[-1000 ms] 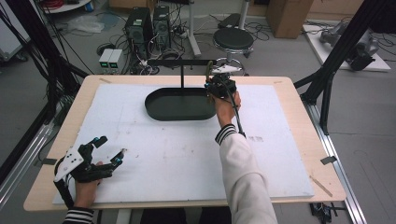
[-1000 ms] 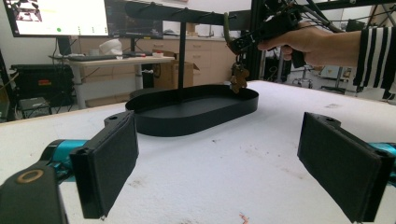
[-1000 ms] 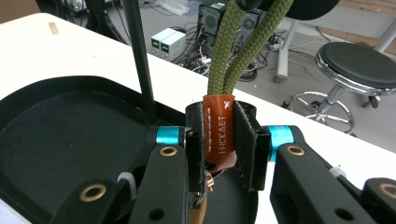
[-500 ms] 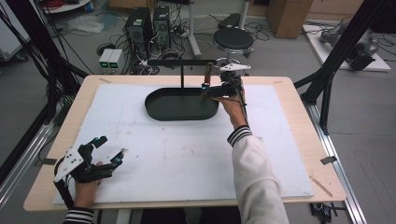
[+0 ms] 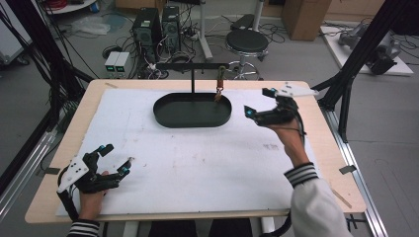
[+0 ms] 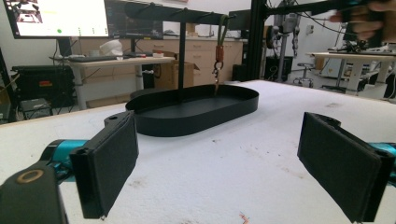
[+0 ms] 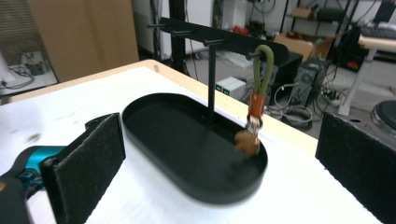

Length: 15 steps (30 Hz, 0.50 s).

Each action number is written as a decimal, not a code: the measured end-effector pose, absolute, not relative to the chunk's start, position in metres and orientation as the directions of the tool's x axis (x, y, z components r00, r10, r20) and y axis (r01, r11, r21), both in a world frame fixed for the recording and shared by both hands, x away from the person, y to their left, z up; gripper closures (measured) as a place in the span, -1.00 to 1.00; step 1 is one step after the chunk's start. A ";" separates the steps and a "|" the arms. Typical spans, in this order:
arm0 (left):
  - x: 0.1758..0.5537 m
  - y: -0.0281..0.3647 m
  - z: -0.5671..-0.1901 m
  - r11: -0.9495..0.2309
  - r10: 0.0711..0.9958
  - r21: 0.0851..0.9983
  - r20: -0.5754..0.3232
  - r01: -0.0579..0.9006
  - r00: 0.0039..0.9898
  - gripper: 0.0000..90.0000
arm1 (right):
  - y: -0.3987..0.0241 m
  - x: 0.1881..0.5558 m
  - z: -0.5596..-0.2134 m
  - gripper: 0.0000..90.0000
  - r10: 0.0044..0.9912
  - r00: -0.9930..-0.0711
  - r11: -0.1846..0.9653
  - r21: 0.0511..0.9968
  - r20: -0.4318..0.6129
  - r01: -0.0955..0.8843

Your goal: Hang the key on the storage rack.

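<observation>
Above the oval tray (image 5: 192, 110), keychain (image 5: 219, 85) vertical on rack (image 5: 192, 65); both tools (image 5: 258, 102) (image 5: 115, 159) agape, empty.

no legible text, labels or numbers, monitor (image 6: 56, 17) writing too blurred

A tray (image 5: 192, 117) sits at the table's (image 5: 316, 163) far middle, a keychain (image 5: 219, 88) hanging above its right end.

Matt black tray (image 7: 187, 154), rough white table cover (image 5: 197, 158), pale wooden table edge (image 5: 64, 143).
</observation>
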<state>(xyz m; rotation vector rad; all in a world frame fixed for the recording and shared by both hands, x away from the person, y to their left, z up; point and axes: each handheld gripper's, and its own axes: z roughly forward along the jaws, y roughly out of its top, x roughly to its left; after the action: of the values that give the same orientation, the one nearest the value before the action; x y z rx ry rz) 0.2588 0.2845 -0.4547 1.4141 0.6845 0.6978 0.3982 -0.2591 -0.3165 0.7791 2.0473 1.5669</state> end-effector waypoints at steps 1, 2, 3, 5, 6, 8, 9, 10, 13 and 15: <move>0.259 0.285 -0.455 0.035 0.777 0.999 -0.011 -0.025 0.629 -0.71 | -0.271 0.387 -0.318 -0.99 0.669 -0.743 0.186 0.971 -0.013 0.150; 0.259 0.285 -0.455 0.035 0.777 0.999 -0.011 -0.026 0.629 -0.71 | -0.278 0.380 -0.320 -0.99 0.671 -0.741 0.177 0.974 -0.014 0.141; 0.259 0.285 -0.455 0.034 0.776 0.999 -0.009 -0.028 0.630 -0.71 | -0.286 0.372 -0.322 -0.99 0.676 -0.737 0.162 0.978 -0.013 0.132; 0.258 0.284 -0.455 0.034 0.777 0.999 -0.008 -0.029 0.629 -0.71 | -0.302 0.357 -0.329 -0.99 0.680 -0.733 0.142 0.984 -0.020 0.105; 0.258 0.284 -0.455 0.032 0.777 0.999 -0.007 -0.028 0.629 -0.71 | -0.308 0.350 -0.333 -0.99 0.681 -0.732 0.131 0.986 -0.012 0.106; 0.259 0.284 -0.455 0.034 0.778 0.999 -0.010 -0.026 0.628 -0.71 | -0.318 0.338 -0.342 -0.99 0.685 -0.728 0.132 0.987 -0.028 0.087; 0.259 0.285 -0.455 0.032 0.777 0.999 -0.008 -0.026 0.629 -0.71 | -0.323 0.331 -0.348 -0.99 0.688 -0.725 0.130 0.989 -0.040 0.069; 0.259 0.284 -0.455 0.034 0.777 0.999 -0.009 -0.027 0.629 -0.71 | -0.326 0.327 -0.353 -0.99 0.689 -0.723 0.128 0.990 -0.046 0.059; 0.258 0.284 -0.455 0.031 0.778 0.999 -0.007 -0.028 0.629 -0.71 | -0.335 0.315 -0.372 -0.99 0.701 -0.712 0.110 0.993 -0.047 0.042; 0.258 0.284 -0.455 0.030 0.779 0.999 -0.002 -0.033 0.627 -0.71 | -0.340 0.307 -0.388 -0.99 0.718 -0.695 0.087 0.996 -0.037 0.037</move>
<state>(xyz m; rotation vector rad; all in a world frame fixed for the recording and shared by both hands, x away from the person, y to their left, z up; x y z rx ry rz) 0.2580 0.2839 -0.4548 1.4141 0.6791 0.7065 0.3072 -0.3402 -0.3883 0.7412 1.8365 1.6572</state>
